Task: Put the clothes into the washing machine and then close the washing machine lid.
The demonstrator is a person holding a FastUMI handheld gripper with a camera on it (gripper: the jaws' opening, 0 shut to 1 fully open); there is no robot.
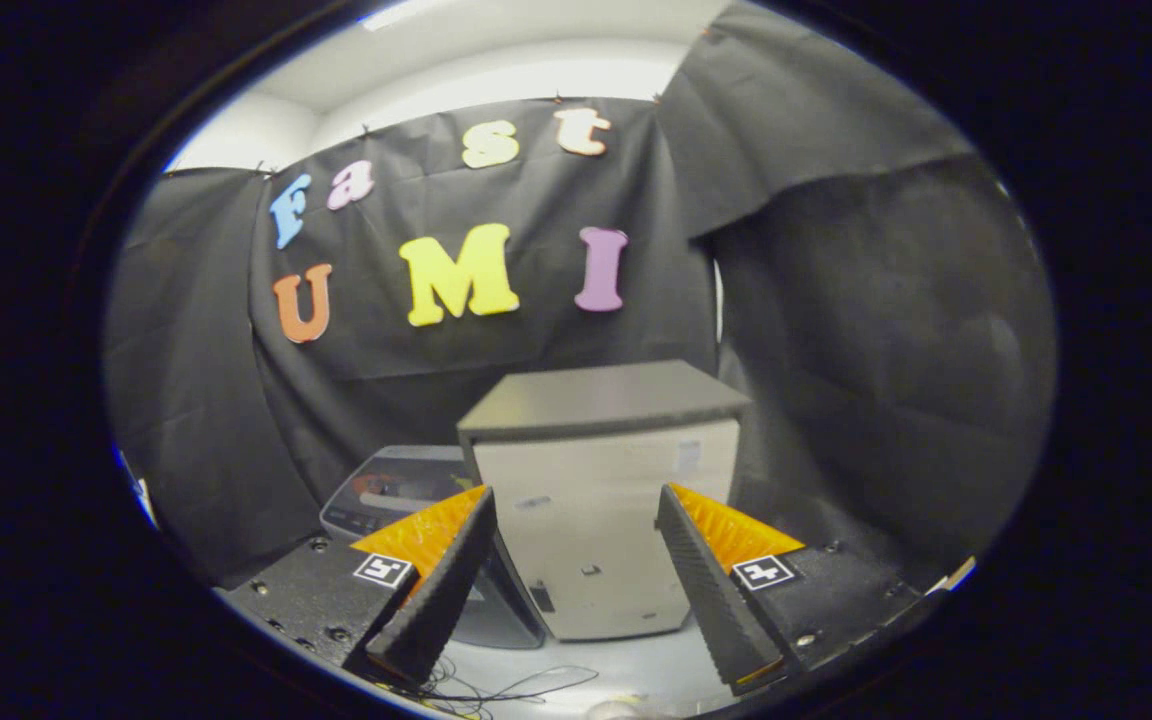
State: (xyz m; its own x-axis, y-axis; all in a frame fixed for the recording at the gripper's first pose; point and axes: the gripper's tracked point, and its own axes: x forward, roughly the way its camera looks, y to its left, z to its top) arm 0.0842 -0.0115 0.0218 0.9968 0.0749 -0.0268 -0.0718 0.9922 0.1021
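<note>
So from the gripper view, the small boxy washing machine (601,520), pale front with a dark flat top, sits on the white surface (626,665) at roughly 12 o'clock, just beyond the tongs (573,600). Its lid looks down, and I can't spot any clothes, so I'd guess the task is either barely started or basically wrapped up, can't tell which. The tongs are spread wide, gripping nothing, touching nothing. A grey gadget (396,492) sits at 10 o'clock beside the machine.

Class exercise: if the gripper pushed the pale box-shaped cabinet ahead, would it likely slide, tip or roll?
The cabinet looks flat-sided and rigid, so rolling seems unlikely. Its tall shape suggests a high push might tip it. The gripper is open.
</note>
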